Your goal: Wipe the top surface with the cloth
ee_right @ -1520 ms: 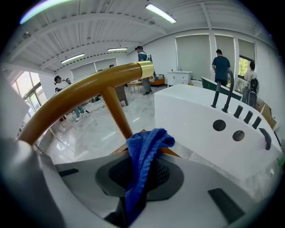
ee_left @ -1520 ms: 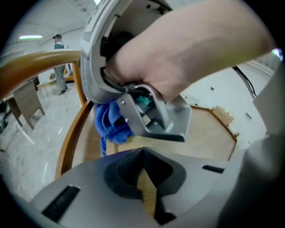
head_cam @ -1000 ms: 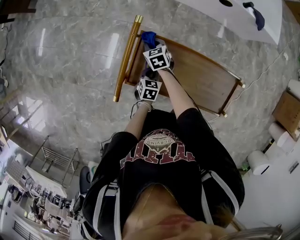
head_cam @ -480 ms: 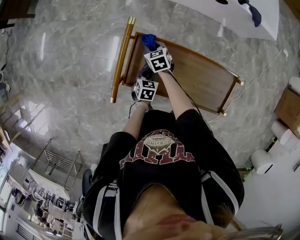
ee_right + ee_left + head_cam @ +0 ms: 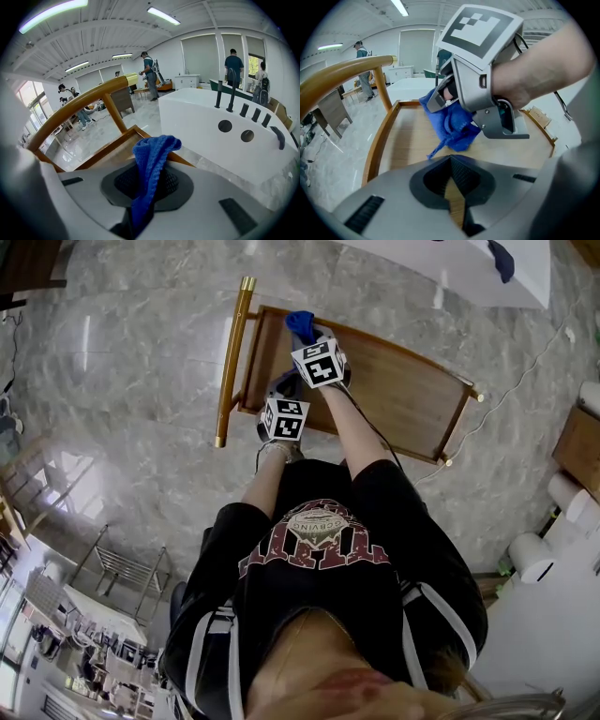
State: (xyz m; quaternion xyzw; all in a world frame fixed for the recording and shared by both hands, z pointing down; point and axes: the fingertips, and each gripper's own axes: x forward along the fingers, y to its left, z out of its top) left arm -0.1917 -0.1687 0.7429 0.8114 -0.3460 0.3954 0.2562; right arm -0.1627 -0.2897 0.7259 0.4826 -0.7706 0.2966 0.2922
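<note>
In the head view, the person leans over a wooden top surface point(image 5: 398, 395) with a raised rim and a brass-coloured rail point(image 5: 232, 362) along its left end. The right gripper point(image 5: 311, 343) reaches toward the corner nearest that rail. The blue cloth point(image 5: 300, 322) bunches at its tip, just inside the rim. The left gripper point(image 5: 285, 395) hangs nearer the body, over the close edge and just beside the right one.

In the left gripper view, this gripper point(image 5: 451, 161) has its jaws pressed together at the tips with nothing between them - only a sliver of wood shows through behind. Ahead, the right gripper point(image 5: 446, 101) bears down with the cloth point(image 5: 452, 126) crumpled under it, and the cloth appears to touch the boards.

In the right gripper view, the right gripper point(image 5: 146, 183) is clamped on the cloth point(image 5: 151, 157), which stands up in a fold out of the closed jaws. The rim's corner and the curved rail point(image 5: 79, 105) lie beyond it. A white counter point(image 5: 225, 117) stands well apart, to the right.

The step in hand looks like the wiping itself, at one corner with most of the surface not yet covered. The next move probably calls for dragging the cloth along the boards toward the far right end - with the grip firm and the wad low enough to stay in contact. The left gripper has no evident part beyond staying clear.
</note>
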